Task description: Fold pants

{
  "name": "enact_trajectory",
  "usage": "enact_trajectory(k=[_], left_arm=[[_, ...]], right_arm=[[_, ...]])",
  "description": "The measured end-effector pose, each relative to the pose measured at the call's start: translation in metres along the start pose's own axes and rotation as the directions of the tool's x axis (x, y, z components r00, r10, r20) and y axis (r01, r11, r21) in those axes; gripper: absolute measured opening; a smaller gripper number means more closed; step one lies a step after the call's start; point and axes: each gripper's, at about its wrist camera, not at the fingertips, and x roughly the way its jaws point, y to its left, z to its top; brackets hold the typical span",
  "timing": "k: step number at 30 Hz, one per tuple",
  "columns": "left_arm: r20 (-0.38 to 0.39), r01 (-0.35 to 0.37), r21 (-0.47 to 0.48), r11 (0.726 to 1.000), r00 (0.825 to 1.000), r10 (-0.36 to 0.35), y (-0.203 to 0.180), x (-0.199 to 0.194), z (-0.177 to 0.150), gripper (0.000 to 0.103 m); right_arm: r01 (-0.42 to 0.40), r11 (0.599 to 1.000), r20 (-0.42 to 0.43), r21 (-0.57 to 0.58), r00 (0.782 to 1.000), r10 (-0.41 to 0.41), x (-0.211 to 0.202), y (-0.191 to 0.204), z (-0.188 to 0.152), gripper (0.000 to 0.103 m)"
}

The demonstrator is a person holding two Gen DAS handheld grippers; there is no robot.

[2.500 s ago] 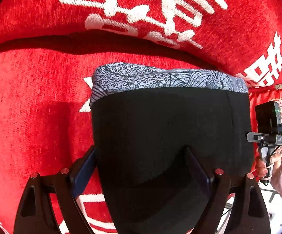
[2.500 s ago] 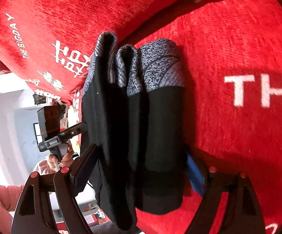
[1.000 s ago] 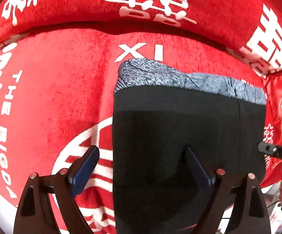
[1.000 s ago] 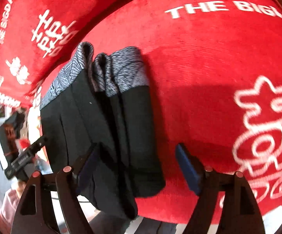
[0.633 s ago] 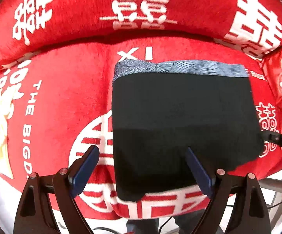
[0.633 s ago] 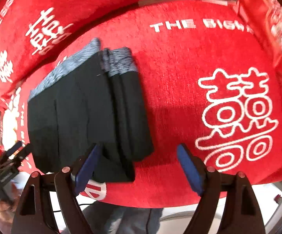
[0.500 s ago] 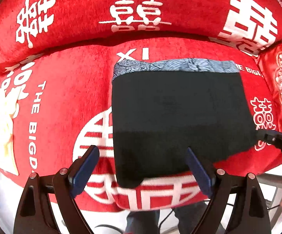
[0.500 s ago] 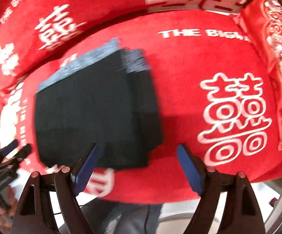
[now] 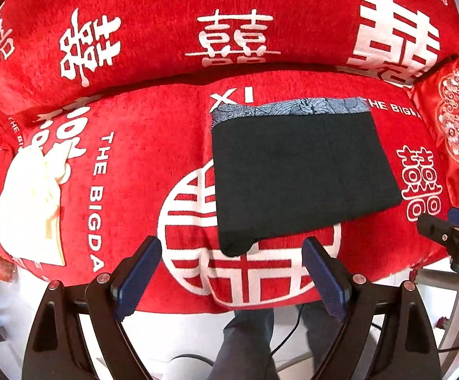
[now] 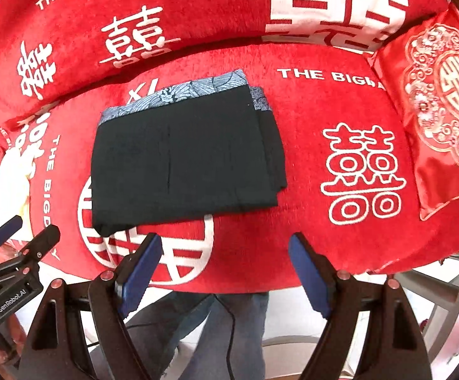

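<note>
Both the left gripper (image 9: 231,272) and the right gripper (image 10: 224,267) hang above the sofa seat's (image 10: 308,231) front edge, jaws wide apart and empty. The pants (image 10: 182,158) lie folded mid-seat, patterned waistband (image 10: 178,95) toward the backrest. Soft, light and limp, the stack would likely slump unless gripped through all layers at a folded edge.

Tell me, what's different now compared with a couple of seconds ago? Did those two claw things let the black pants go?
Yes. Both sets of jaws had the folded pants between them; now the left gripper and right gripper stand open and empty, pulled up and back from the red sofa. The pants stayed folded on the seat, patterned waistband toward the backrest.
</note>
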Motion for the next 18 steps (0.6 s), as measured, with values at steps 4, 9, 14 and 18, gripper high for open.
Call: enact_trajectory(k=[4, 9, 14, 18], left_arm=[[-0.014, 0.011, -0.009, 1.0, 1.0, -0.011, 0.003, -0.009, -0.003, 0.091], [-0.005, -0.02, -0.002, 1.0, 1.0, 0.02, -0.002, -0.02, -0.006, 0.091], [-0.023, -0.031, -0.026, 0.999, 0.999, 0.031, -0.01, -0.024, -0.008, 0.091], [-0.038, -0.036, -0.026, 0.999, 0.999, 0.035, -0.025, -0.028, -0.006, 0.091]], right_arm=[[0.001, 1.0, 0.003, -0.011, 1.0, -0.001, -0.013, 0.006, -0.006, 0.085], [0.044, 0.997, 0.017, -0.06, 0.999, -0.043, -0.026, 0.013, -0.01, 0.085], [0.004, 0.996, -0.01, -0.089, 1.0, -0.005, -0.032, 0.006, -0.006, 0.085], [-0.016, 0.997, -0.029, -0.082, 0.999, 0.014, -0.036, -0.008, -0.005, 0.085]])
